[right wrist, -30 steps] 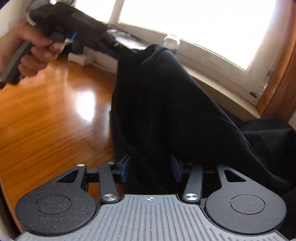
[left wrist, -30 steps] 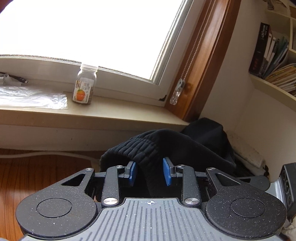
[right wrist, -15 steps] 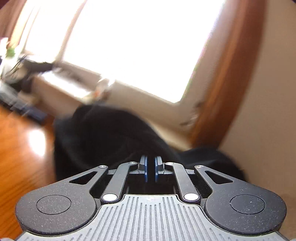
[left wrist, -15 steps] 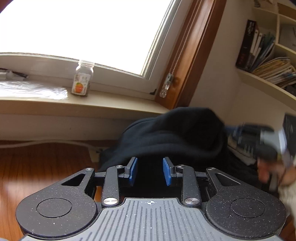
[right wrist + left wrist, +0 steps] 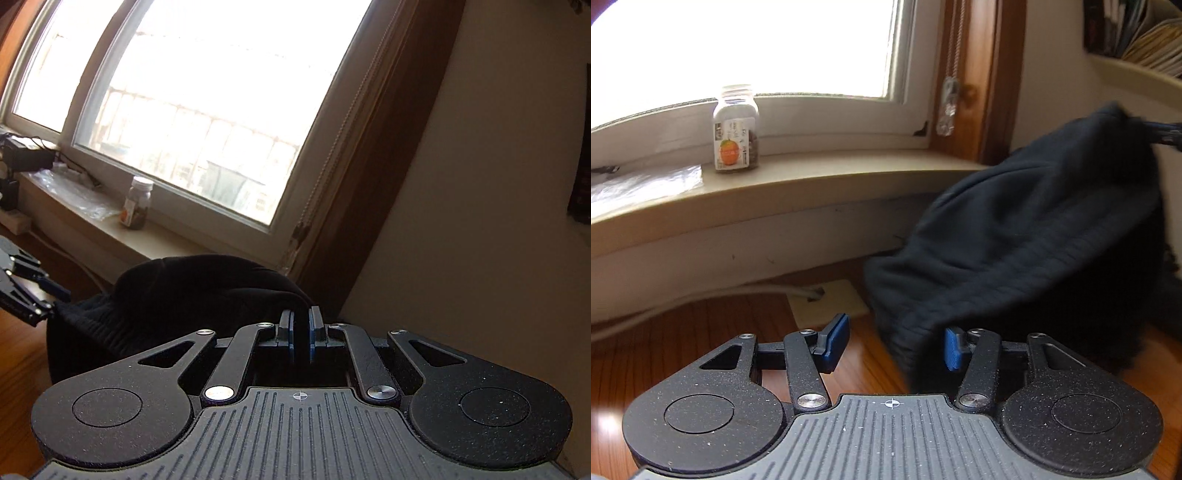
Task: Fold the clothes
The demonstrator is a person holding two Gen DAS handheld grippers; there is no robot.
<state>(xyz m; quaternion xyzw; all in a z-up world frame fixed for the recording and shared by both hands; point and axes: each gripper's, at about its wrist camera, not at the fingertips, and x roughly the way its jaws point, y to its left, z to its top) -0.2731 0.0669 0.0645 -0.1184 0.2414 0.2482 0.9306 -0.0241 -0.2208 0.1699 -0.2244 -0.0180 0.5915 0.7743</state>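
Right gripper pinches the black garment, lifting it for folding; left gripper at nine o'clock is opening, releasing its ribbed hem.

Probably a home: windowsill with jar, bookshelf, wooden floor.

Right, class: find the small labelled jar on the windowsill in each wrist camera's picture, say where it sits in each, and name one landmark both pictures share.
Left wrist view: the jar stands upright on the windowsill, upper left, left of the black garment.
Right wrist view: the jar is small, at mid-left on the sill, up and left of the garment.
Shared landmark: the brown wooden window frame, right of the jar.
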